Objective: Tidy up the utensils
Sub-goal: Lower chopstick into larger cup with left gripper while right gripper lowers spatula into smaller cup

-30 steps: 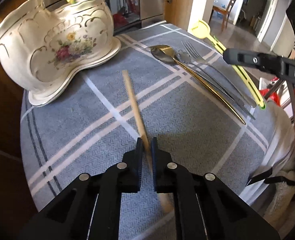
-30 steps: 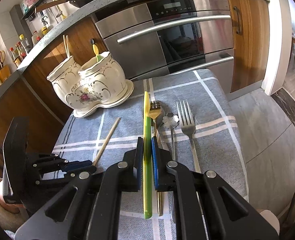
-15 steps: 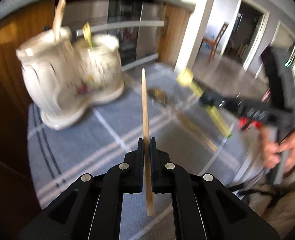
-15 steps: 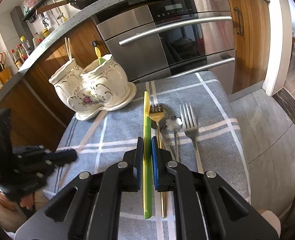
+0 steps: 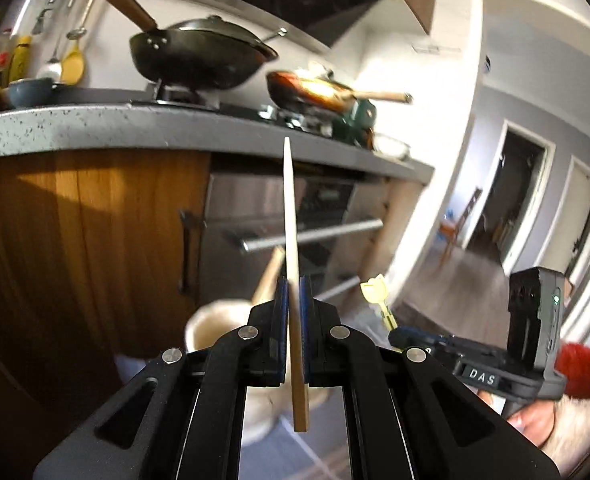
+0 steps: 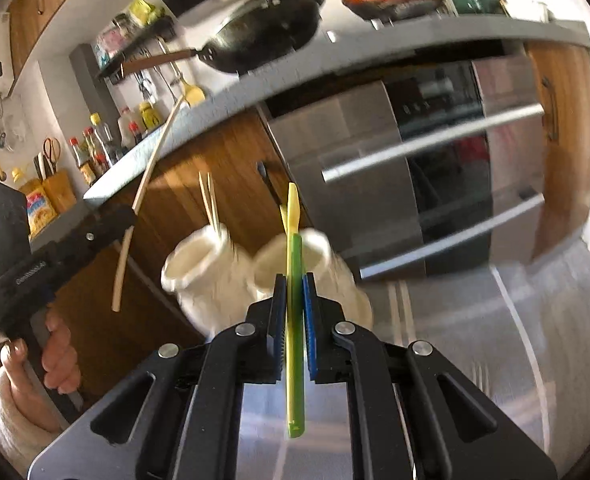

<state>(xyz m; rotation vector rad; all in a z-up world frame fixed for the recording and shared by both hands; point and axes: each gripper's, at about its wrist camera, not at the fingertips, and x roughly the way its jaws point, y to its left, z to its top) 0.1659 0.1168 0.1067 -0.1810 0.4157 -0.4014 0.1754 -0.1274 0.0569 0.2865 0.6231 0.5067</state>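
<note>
My left gripper (image 5: pixel 293 300) is shut on a wooden chopstick (image 5: pixel 291 216) and holds it upright above the left cup of the white ceramic holder (image 5: pixel 211 328). In the right wrist view the left gripper (image 6: pixel 119 218) and its chopstick (image 6: pixel 151 168) are up at the left. My right gripper (image 6: pixel 293 300) is shut on a yellow-green utensil (image 6: pixel 294 264), raised just in front of the holder's right cup (image 6: pixel 295 256). The left cup (image 6: pixel 199 260) holds two chopsticks (image 6: pixel 209 204). The right gripper (image 5: pixel 399 338) with the yellow utensil tip (image 5: pixel 375 290) shows low right in the left wrist view.
The grey checked cloth (image 6: pixel 515 320) covers the table under both grippers. The steel oven (image 6: pixel 435 168) and wooden cabinets (image 5: pixel 87 232) stand behind. A wok (image 5: pixel 199 56) and a pan (image 5: pixel 315 92) sit on the counter above.
Both grippers have lifted off the table with their utensils and tilted up. The chopstick and the yellow-green utensil now stand near upright by the holder's cups.
</note>
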